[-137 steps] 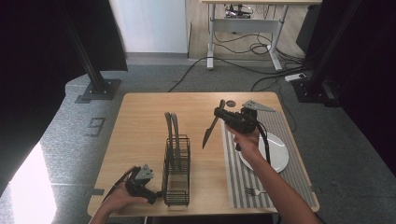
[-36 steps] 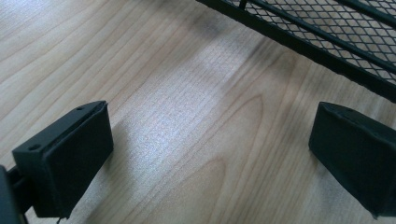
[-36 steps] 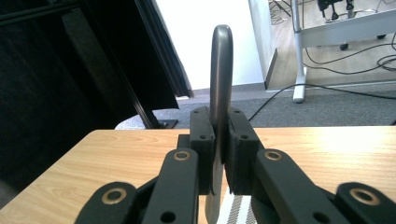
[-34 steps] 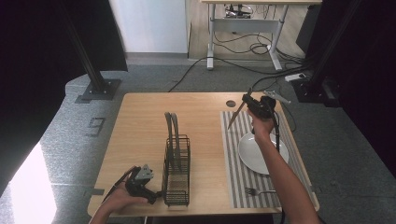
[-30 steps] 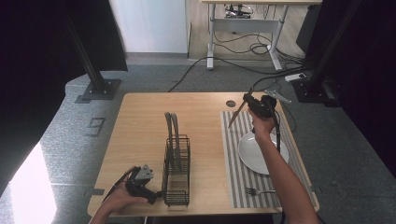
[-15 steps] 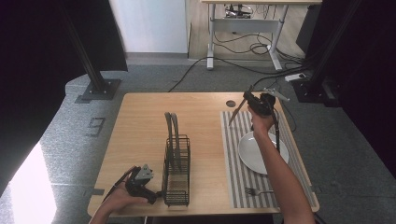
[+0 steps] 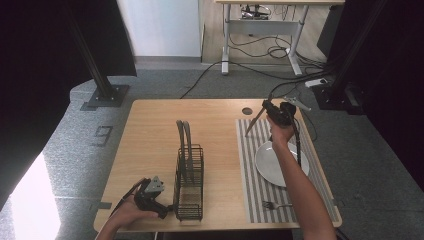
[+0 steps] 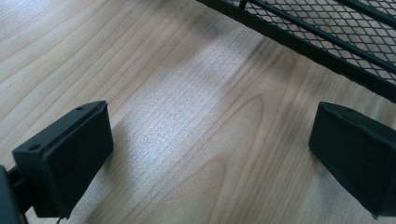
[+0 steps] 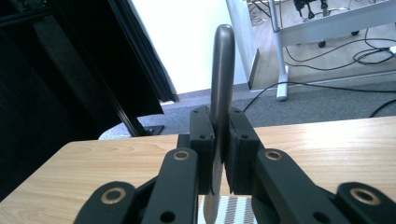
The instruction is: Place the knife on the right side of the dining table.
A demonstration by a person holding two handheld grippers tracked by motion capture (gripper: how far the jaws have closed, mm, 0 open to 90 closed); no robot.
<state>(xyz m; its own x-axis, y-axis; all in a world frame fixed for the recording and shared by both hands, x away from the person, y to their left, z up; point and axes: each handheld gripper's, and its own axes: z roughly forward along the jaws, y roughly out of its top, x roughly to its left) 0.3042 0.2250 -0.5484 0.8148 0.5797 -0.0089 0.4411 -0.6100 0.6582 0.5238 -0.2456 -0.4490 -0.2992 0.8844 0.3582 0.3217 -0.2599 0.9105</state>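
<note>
My right gripper (image 7: 266, 110) hangs over the far end of the striped placemat (image 7: 250, 170), shut on a metal table knife (image 7: 252, 125). The knife slants down and to the left, with its tip close above the mat. In the right gripper view the jaws (image 9: 218, 135) clamp the knife (image 9: 221, 65) near its middle, and its rounded end stands up past them. My left gripper (image 7: 167, 212) rests on the table at the front left corner of the black wire rack (image 7: 189, 172). It (image 8: 210, 154) is open, with bare wood between its pads.
Two thin grey plates (image 7: 184, 136) stand upright in the rack's far end. A white plate (image 7: 281, 162) lies on the mat under my right forearm, and a fork (image 7: 272, 205) lies at the mat's near end. A round cable hole (image 7: 247, 111) sits near the table's far edge.
The right gripper carried the knife from above the rack's far end out to the far right of the table, over the mat's top. The left gripper stayed put.
</note>
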